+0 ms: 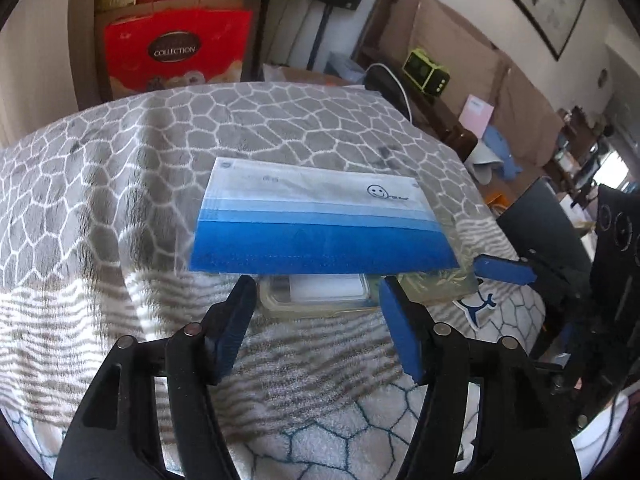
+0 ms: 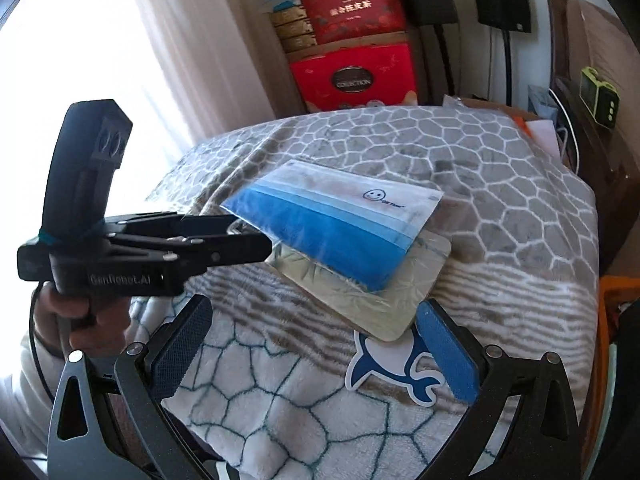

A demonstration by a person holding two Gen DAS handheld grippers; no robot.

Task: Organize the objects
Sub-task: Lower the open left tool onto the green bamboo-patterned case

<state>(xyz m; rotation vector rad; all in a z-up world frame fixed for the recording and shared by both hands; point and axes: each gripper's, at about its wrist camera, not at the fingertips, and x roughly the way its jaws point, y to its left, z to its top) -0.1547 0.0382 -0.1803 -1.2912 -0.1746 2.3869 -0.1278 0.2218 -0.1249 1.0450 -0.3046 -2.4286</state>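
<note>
The left gripper (image 1: pixel 316 300) stands partly open in the lower middle of the left wrist view, its blue pads apart with nothing pressed between them; they sit just short of the near edge of the stacked packets. The right gripper (image 2: pixel 316 344) in its own view is spread wide and empty, its ribbed blue pads either side of a whale-shaped sticker (image 2: pixel 394 364) on the blanket.

In the left wrist view the blue and white packet (image 1: pixel 320 220) covers most of the things under it: only a strip of a clear tray or case (image 1: pixel 316 292) shows below its near edge, and what that holds cannot be made out. The small print beside the smiley face is too blurred to read. From the right wrist view the left gripper's tips are hidden behind its own black body at centre left, so whether they touch the stack cannot be told there.

The packet is flat, rectangular and glossy, banded from white through pale blue to deep blue. It lies on a larger pale crinkled plastic pouch (image 2: pixel 384 300) with rounded corners. Both rest on a plush blanket (image 2: pixel 500 184) covering the surface, grey with white honeycomb lines in the upper frame, wavy brown stripes mid-frame, white with teal cells below.
</note>
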